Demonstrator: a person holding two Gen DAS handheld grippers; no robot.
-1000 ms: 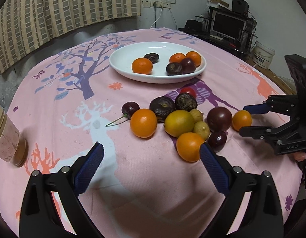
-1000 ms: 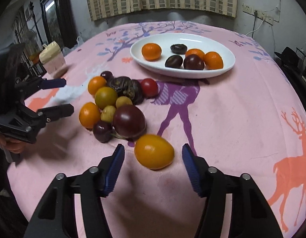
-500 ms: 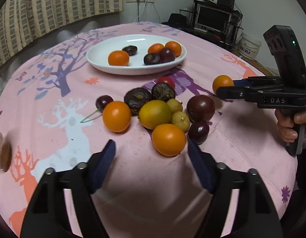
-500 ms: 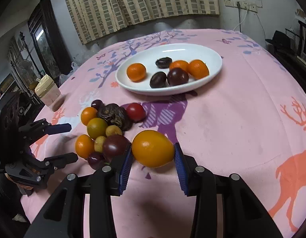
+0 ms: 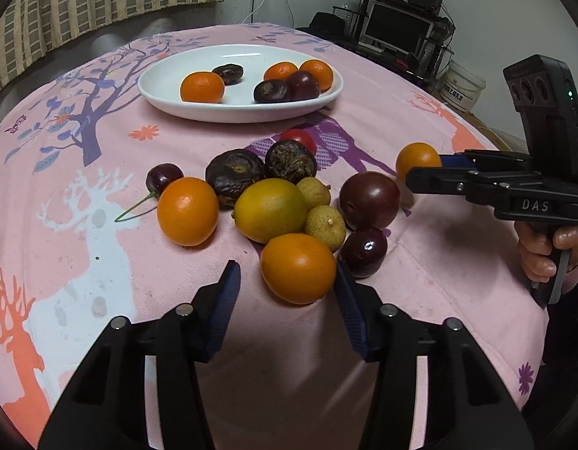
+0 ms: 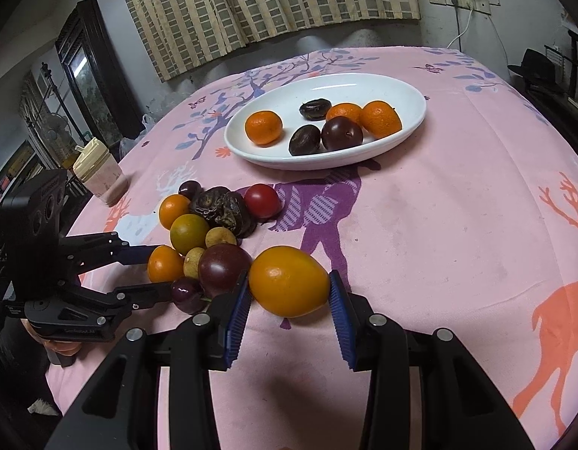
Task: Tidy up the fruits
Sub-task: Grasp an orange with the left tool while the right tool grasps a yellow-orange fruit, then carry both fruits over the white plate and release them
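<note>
A white oval plate (image 5: 169, 86) (image 6: 409, 120) at the far side holds several oranges and dark fruits. A cluster of loose fruit lies on the pink tablecloth. My right gripper (image 6: 289, 292) is shut on a yellow-orange fruit (image 6: 289, 281) and holds it above the cloth; it also shows in the left wrist view (image 5: 416, 157). My left gripper (image 5: 285, 281) is open, its fingers on either side of the nearest orange (image 5: 298, 268), with a gap on the left side. A dark plum (image 5: 368, 200) and a small dark fruit (image 5: 364, 251) lie just right of it.
A pale lidded jar (image 6: 98, 172) stands at the table's left edge. The table edge drops off near both grippers. A desk with a monitor (image 5: 397, 32) and a white bucket (image 5: 461, 88) stand beyond the table.
My right gripper shut on the yellow-orange fruit and lifted it. My left gripper moved forward to straddle the nearest orange and narrowed.
</note>
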